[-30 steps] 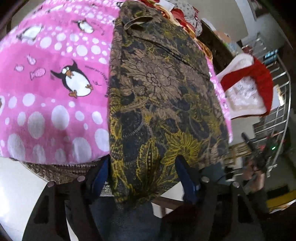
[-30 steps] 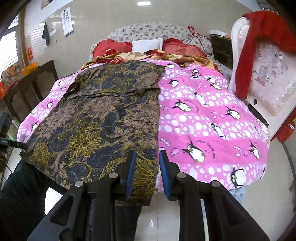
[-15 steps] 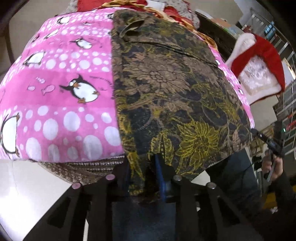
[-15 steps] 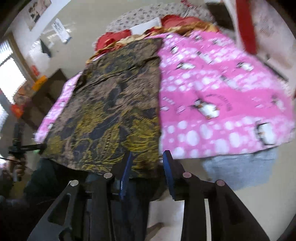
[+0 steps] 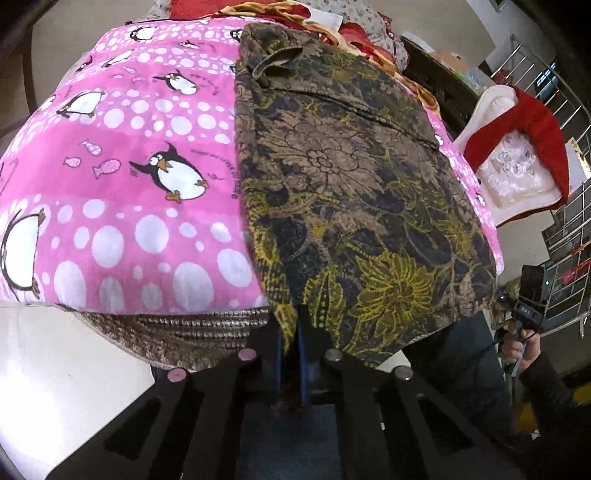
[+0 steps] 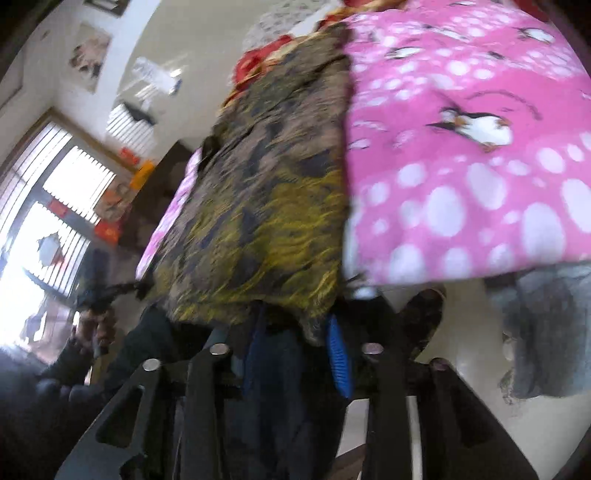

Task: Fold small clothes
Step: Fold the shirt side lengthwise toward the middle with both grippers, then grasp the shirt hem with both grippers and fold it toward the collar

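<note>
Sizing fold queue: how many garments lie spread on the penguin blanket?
1: floral-print garment, on right half of penguin blanket, left wrist view. Far heap of clothes may hide others.
</note>
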The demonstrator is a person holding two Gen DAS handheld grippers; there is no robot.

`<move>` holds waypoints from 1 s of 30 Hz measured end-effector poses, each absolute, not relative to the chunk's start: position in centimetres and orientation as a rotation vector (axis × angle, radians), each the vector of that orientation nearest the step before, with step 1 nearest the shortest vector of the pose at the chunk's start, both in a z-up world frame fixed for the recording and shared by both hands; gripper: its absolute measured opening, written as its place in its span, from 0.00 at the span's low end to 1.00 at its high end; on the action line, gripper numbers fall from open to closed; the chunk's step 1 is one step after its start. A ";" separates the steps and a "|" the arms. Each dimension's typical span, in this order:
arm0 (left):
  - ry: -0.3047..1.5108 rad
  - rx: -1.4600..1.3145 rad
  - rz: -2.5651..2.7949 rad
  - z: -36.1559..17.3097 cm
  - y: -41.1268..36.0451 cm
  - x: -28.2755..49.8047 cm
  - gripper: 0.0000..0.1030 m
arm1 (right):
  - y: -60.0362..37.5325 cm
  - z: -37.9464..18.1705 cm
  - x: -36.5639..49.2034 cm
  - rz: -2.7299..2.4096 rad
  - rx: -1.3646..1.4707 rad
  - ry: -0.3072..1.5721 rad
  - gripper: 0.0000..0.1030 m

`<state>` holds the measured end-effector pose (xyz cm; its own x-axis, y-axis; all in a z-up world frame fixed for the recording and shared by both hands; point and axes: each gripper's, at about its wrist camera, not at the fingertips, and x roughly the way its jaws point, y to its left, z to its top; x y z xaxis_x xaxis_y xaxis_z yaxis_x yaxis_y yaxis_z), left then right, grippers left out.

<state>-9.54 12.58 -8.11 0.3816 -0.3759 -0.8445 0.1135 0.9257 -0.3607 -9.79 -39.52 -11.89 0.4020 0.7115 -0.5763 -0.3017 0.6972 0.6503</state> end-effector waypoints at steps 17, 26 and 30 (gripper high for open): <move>1.131 -0.342 -0.381 -8.0 12.6 -9.5 0.24 | -42.3 -8.9 -9.5 0.634 0.548 0.913 0.29; 1.134 -0.355 -0.408 -8.3 12.2 -9.3 0.30 | -40.8 -10.3 -7.4 0.730 0.610 0.920 0.29; 1.131 -0.369 -0.412 -8.6 12.4 -9.4 0.28 | -40.4 -10.4 -7.6 0.731 0.575 0.931 0.21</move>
<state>-9.40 12.45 -8.58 0.3663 -0.4942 -0.7884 0.1293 0.8661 -0.4828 -7.62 -40.39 -10.41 0.3945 0.7688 -0.5033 -0.3065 0.6264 0.7167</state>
